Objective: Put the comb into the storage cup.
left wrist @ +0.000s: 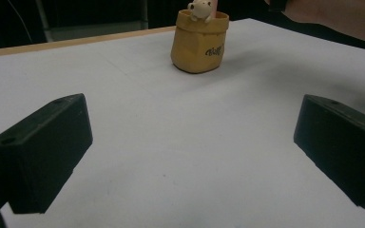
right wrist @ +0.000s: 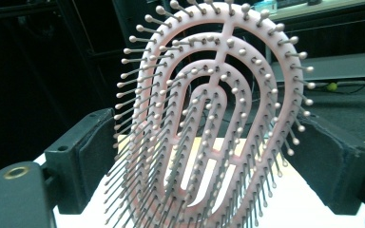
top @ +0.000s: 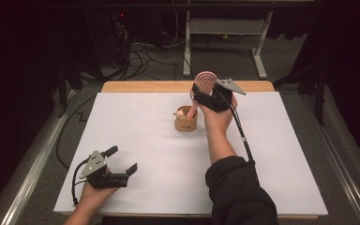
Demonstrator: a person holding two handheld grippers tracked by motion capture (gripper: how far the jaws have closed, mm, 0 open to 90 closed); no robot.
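Pink plastic forms the vented hairbrush point(right wrist: 209, 118) we see standing upright, its long axis close to vertical: the oval head points up and away from us, while the handle runs down into the small yellow-brown holder point(top: 186, 123) at the middle of the white table cover point(top: 168, 159). Concentric open loops make up the head, and thin grey pins tipped with small balls bristle toward the right gripper's camera. The holder is a soft-looking, sack-shaped cup with dark lettering on its side and a pale little animal figure point(left wrist: 200, 8) peeking over its rim.

Our right gripper point(top: 209, 93) sits above and just behind the holder, its black padded jaws flanking the brush head on either side; whether the pads press the head or merely bracket it we cannot tell. Our left gripper point(top: 122, 161) rests low near the front left of the cover, well apart from the holder, with its blocky black jaws spread wide and nothing between them.
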